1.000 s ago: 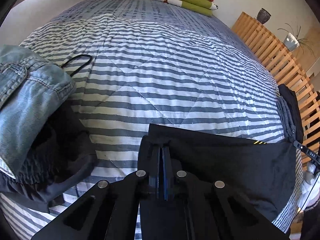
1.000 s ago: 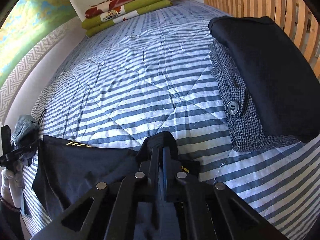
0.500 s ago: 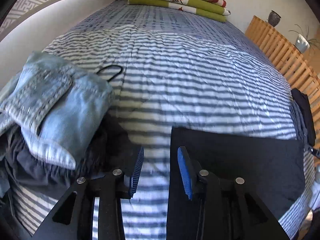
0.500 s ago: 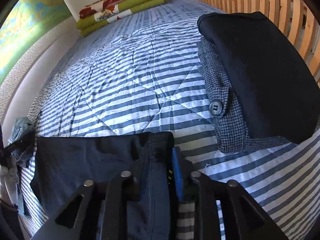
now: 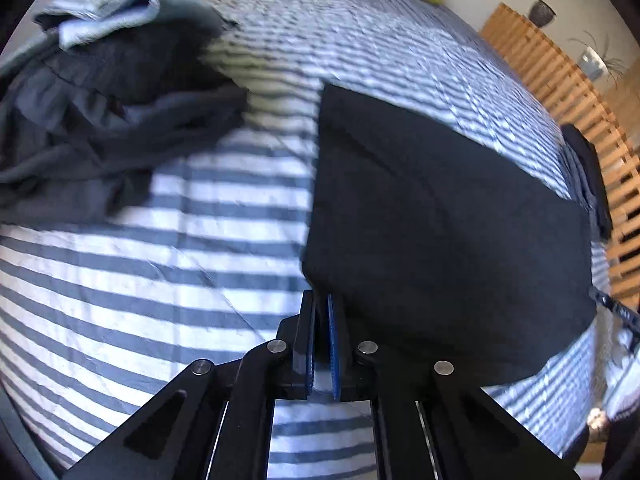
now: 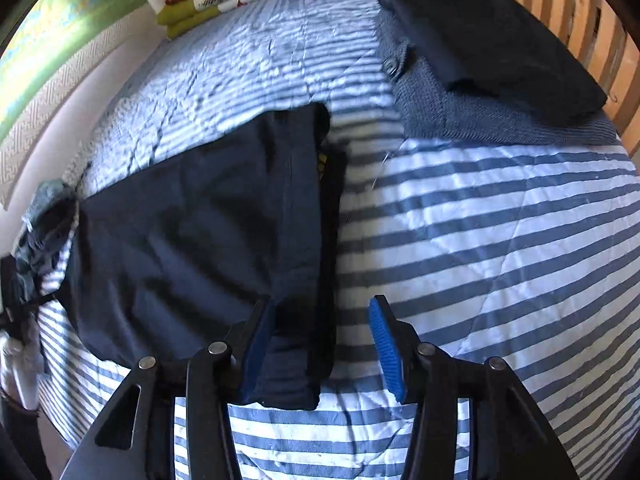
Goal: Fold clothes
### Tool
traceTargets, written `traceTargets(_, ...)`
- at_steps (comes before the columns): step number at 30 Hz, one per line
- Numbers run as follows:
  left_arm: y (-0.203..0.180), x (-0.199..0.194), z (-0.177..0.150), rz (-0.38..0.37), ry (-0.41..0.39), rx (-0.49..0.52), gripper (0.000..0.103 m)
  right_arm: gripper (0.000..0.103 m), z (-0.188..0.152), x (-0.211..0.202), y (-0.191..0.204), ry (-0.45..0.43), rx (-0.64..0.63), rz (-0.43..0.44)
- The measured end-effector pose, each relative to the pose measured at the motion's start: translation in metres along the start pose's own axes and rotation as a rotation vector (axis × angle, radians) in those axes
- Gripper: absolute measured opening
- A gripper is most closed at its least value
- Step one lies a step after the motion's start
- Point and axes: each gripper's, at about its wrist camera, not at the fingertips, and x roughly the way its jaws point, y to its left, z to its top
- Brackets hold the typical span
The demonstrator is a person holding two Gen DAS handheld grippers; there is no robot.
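Left gripper point(image 5: 320, 340) clenched, just closed at the near left corner of the dark garment point(image 5: 440, 220); not possible to tell whether the hem is really caught between the pads. Right gripper point(image 6: 324, 344) released at the near right corner, jaws just narrowed a little, standing astride the doubled edge of the garment but not pressing on it, one pad on the cloth side, the other over bare striped quilt point(image 6: 500, 240).

Garment lying flat and wide on the quilt, already doubled over once by the look of its thick right edge. Beyond its left edge, a loose heap of unfolded clothes point(image 5: 100, 100); beyond its far right corner, a stack of folded clothes point(image 6: 480, 60).

Probably thin, smooth woven cloth: light, limp, without any stiffness, perhaps a little slippery. Likely to sag in the middle when raised by two points only, and to let the layers slide apart. Best taken at the two near corners, deep enough to pinch all layers together, not only the top one. Then lifted evenly and carried toward the far edge, both corners at the same height, so that no crooked fold results.
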Motion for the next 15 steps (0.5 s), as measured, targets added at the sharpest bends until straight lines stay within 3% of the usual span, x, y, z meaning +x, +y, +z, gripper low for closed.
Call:
traceTargets(2, 0.011, -0.005, 0.002, 0.055, -0.018, -0.04, 0.0, 0.01, 0.003, -0.005, 0.01, -0.063, -0.034, -0.124)
traceTargets(4, 0.016, -0.014, 0.002, 0.047, -0.009, -0.031, 0.013, 0.004, 0.007, -0.01, 0.012, -0.084, -0.054, -0.152)
traceTargets(5, 0.016, -0.023, 0.002, 0.057, -0.025, -0.032, 0.029, 0.004, 0.008, -0.014, 0.011, -0.078, -0.053, -0.145)
traceTargets(6, 0.013, -0.033, 0.003, 0.058, -0.06, -0.017, 0.038, 0.004, 0.009, -0.019, 0.01, -0.081, -0.046, -0.142)
traceTargets(7, 0.008, -0.041, 0.006, 0.058, -0.087, 0.005, 0.038, 0.009, 0.012, -0.025, 0.009, -0.096, -0.045, -0.139)
traceTargets(10, -0.02, -0.043, 0.019, -0.022, -0.086, 0.085, 0.037, 0.015, 0.023, -0.044, 0.016, -0.192, -0.046, -0.067)
traceTargets(13, -0.058, -0.017, 0.031, -0.114, -0.029, 0.158, 0.037, 0.015, 0.043, -0.032, 0.045, -0.183, -0.115, 0.032)
traceTargets(15, -0.083, 0.009, 0.042, -0.115, 0.006, 0.2, 0.038, 0.015, 0.056, -0.012, 0.072, -0.157, -0.189, 0.088)
